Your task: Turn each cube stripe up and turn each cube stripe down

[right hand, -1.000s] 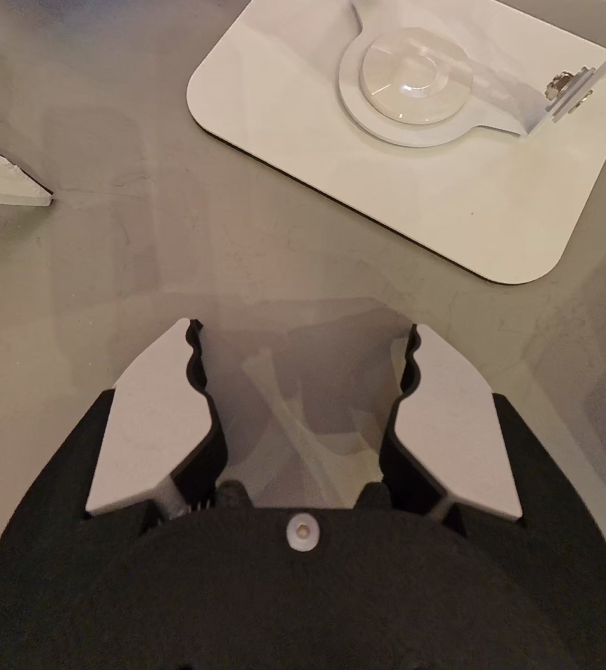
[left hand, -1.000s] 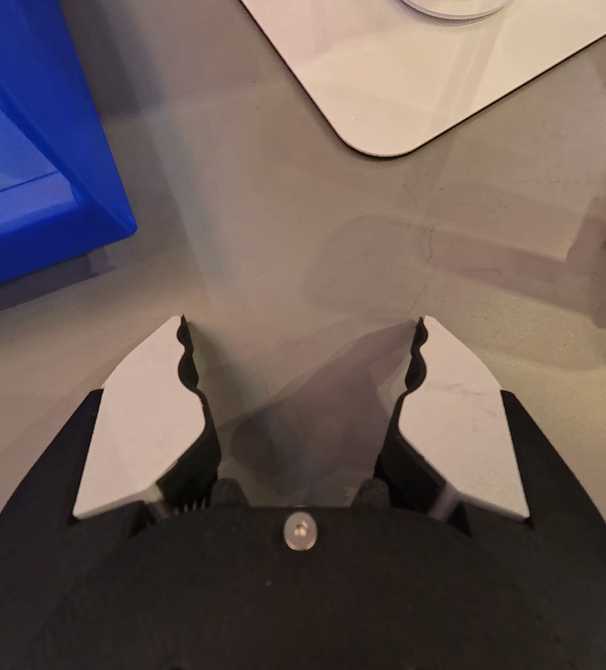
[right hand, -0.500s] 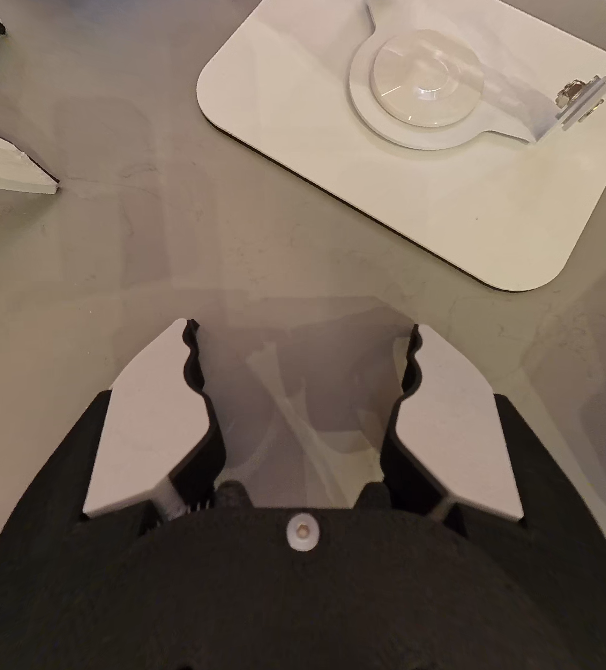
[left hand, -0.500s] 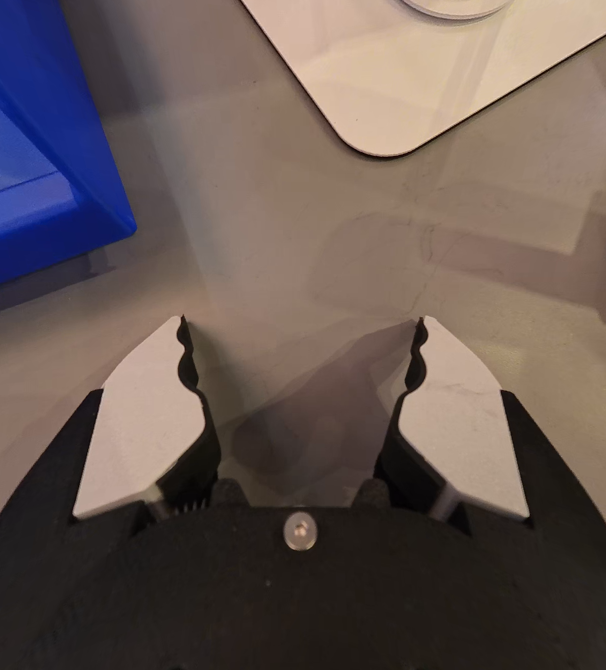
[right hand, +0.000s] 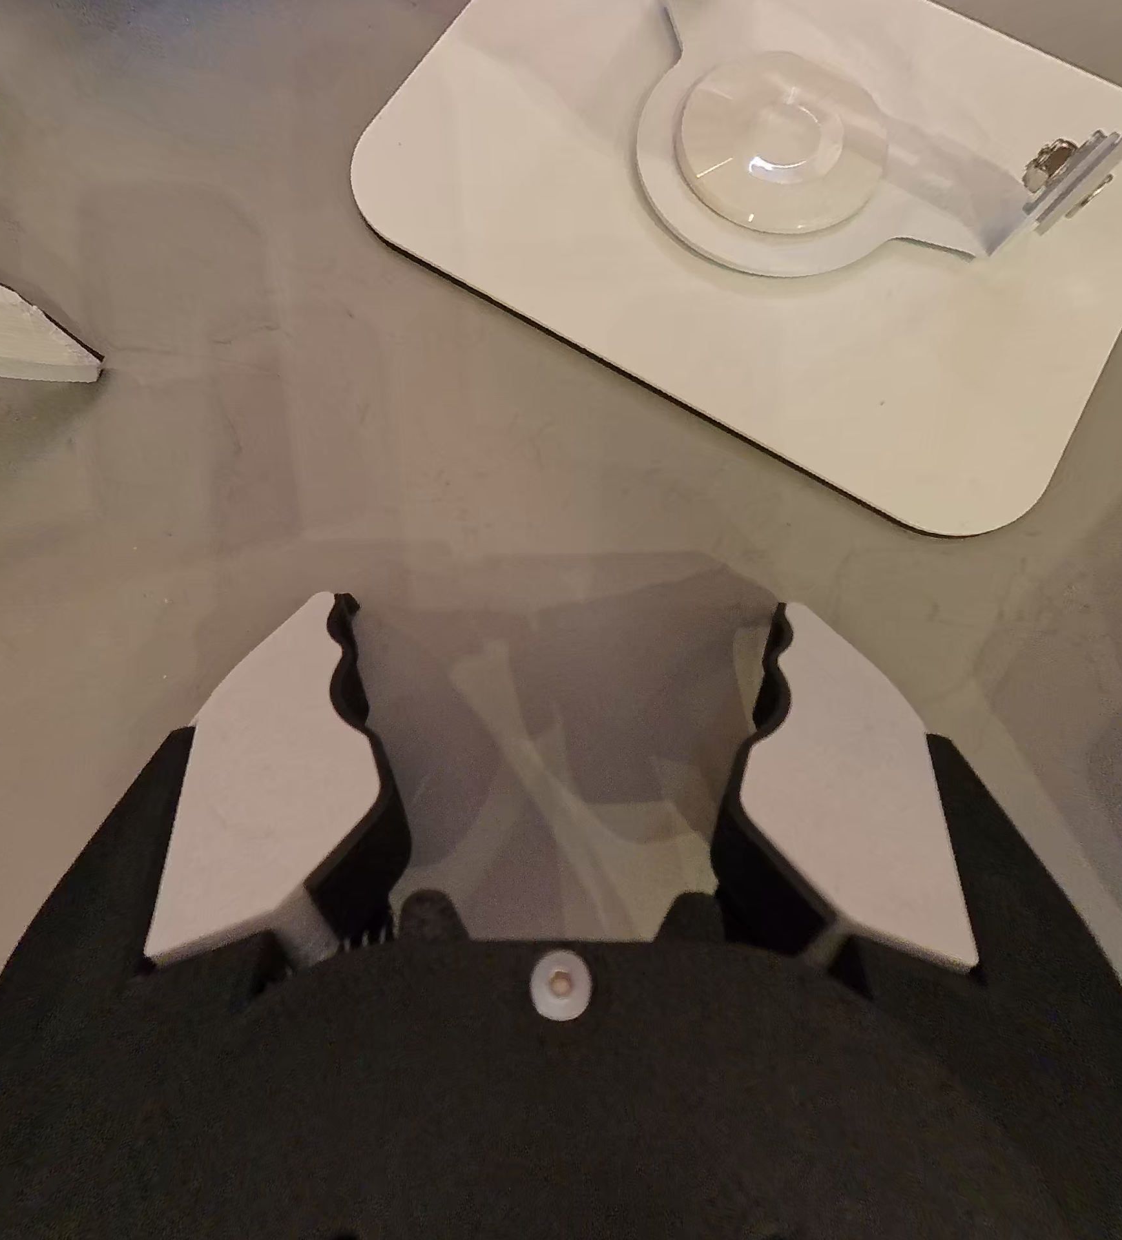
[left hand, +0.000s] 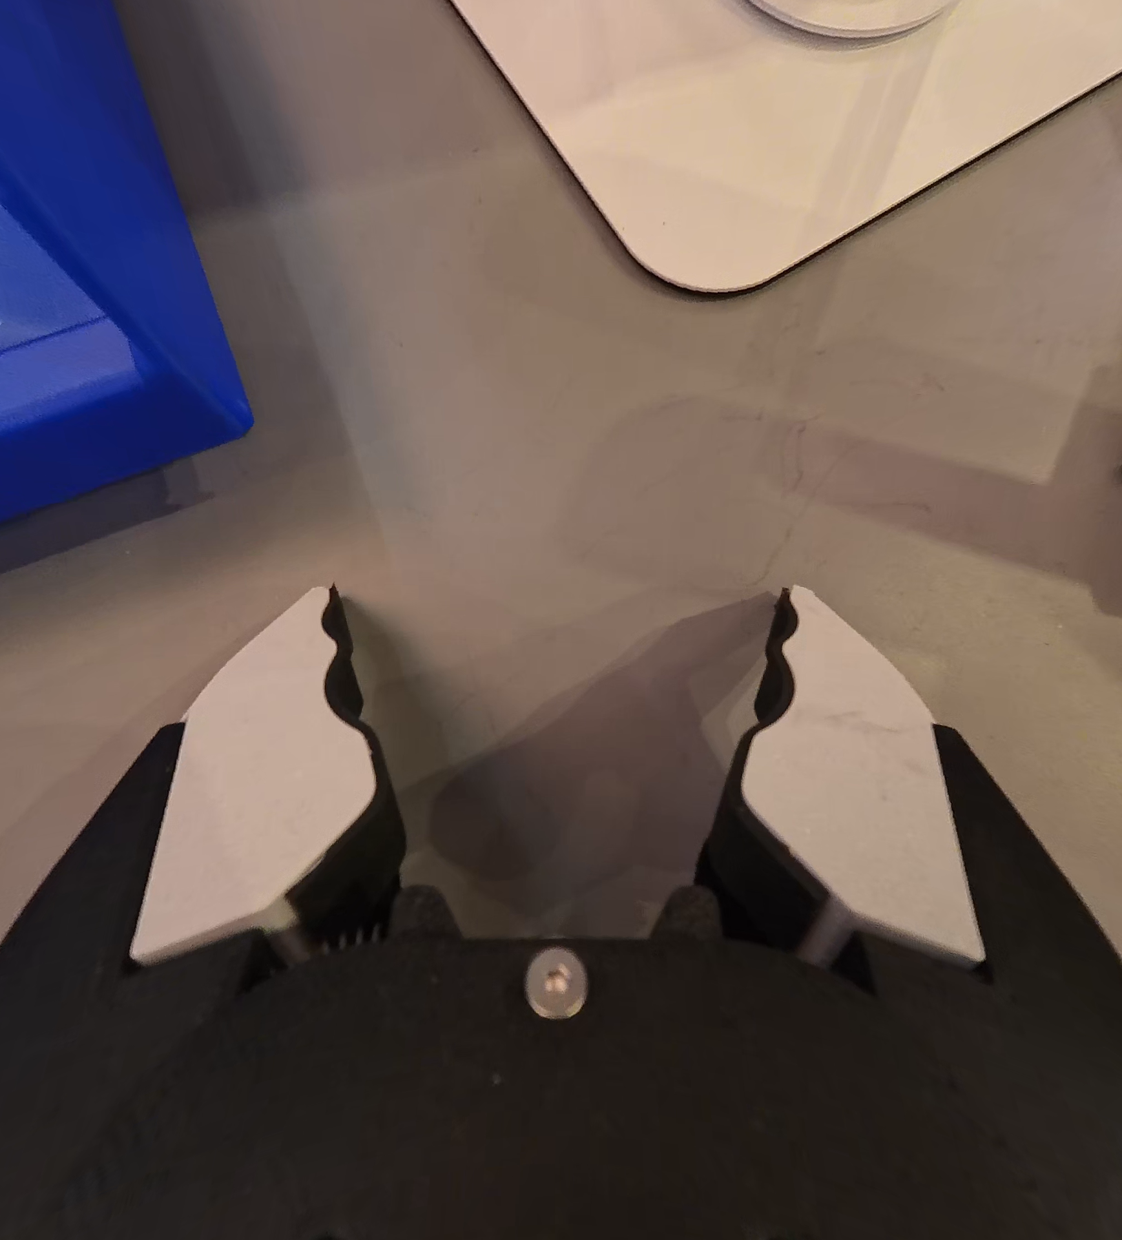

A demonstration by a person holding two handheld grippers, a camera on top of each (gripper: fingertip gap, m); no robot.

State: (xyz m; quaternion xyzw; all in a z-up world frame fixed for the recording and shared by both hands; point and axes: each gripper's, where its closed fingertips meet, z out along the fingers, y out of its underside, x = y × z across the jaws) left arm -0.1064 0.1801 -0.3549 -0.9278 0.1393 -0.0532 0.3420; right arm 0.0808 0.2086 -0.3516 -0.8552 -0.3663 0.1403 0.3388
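My left gripper [left hand: 558,590] hangs over the grey table [left hand: 544,416], fingers spread wide with only bare tabletop between them. My right gripper [right hand: 561,604] is just as wide and grips nothing. Past my left fingers lies open table, hemmed by a blue bin [left hand: 75,302] on the left and the rounded corner of a white board [left hand: 779,134] ahead. Beyond my right fingers that board [right hand: 612,282] carries a clear dome [right hand: 773,147]. I see no cube in either view.
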